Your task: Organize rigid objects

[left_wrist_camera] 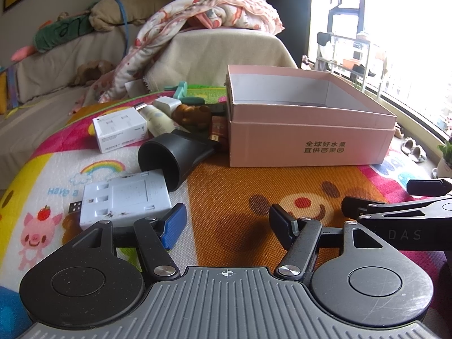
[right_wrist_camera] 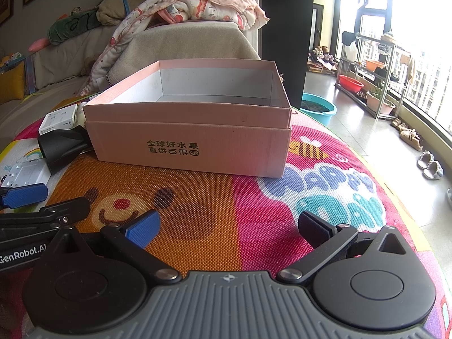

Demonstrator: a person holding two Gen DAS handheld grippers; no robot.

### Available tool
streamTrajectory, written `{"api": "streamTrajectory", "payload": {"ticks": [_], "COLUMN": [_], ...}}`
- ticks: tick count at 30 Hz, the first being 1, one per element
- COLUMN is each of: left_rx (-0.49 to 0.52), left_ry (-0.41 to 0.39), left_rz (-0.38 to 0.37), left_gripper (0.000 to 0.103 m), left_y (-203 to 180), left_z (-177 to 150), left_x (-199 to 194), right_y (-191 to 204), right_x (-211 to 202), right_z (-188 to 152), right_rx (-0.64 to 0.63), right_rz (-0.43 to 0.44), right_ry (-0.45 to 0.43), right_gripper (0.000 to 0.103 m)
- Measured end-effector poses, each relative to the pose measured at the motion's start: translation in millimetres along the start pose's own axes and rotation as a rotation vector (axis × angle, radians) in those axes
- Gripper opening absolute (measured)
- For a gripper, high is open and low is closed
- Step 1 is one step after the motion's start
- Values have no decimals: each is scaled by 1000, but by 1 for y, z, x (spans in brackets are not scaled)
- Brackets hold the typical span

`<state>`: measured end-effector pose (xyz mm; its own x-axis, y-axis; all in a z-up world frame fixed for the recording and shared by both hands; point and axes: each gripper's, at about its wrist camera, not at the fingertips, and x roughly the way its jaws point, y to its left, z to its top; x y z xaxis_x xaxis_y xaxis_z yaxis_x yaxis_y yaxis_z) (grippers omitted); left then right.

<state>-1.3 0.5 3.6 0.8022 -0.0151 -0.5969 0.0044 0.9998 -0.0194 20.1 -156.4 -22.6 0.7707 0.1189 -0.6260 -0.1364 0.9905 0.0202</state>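
Note:
An open, empty pink cardboard box stands on the colourful play mat. Left of it lie a black hair-dryer nozzle, a white USB adapter block, a white carton, a cream tube and a brown figure. My left gripper is open and empty, low over the mat, just right of the adapter. My right gripper is open and empty in front of the box; it also shows in the left wrist view.
The play mat covers a raised surface whose edge falls away on the right to a tiled floor with a teal basin, slippers and a shelf rack. A sofa with blankets stands behind the box.

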Motion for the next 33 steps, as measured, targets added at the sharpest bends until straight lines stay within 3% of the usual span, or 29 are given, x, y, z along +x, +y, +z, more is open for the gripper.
{"api": "streamTrajectory", "payload": {"ticks": [6,11,13,17,19,21,24,26,29,33], "left_rx": [16,74,130,185,188,150,83,78,171,279], "left_ry": [-37,-137,-140,-84,-7,71,108,115,129,140], "left_rz": [-79,-19,-56,-194,-238,-295,-362,-380,-401,-303], "left_gripper": [69,69,68,68,67,67,67,67,67,67], "left_y": [12,40,59,100,116,131,147,147,131,99], "left_z": [-4,5,18,42,49,49,42,35,27,11], "left_x": [-23,-55,-54,-31,-11,9,21,17,2,-8], "right_y": [-4,-5,-5,-6,-6,-6,-6,-7,-9,-8], "right_x": [-1,4,5,5,5,5,5,4,2,2], "right_z": [2,11,14,14,14,14,13,13,12,12], "right_rx": [-15,-56,-55,-52,-52,-52,-54,-54,-52,-63], "right_rz": [32,64,58,60,61,62,63,66,78,74], "right_ry": [20,79,93,98,96,95,91,88,82,82], "right_gripper": [103,103,103,103,103,103,103,103,103,103]}}
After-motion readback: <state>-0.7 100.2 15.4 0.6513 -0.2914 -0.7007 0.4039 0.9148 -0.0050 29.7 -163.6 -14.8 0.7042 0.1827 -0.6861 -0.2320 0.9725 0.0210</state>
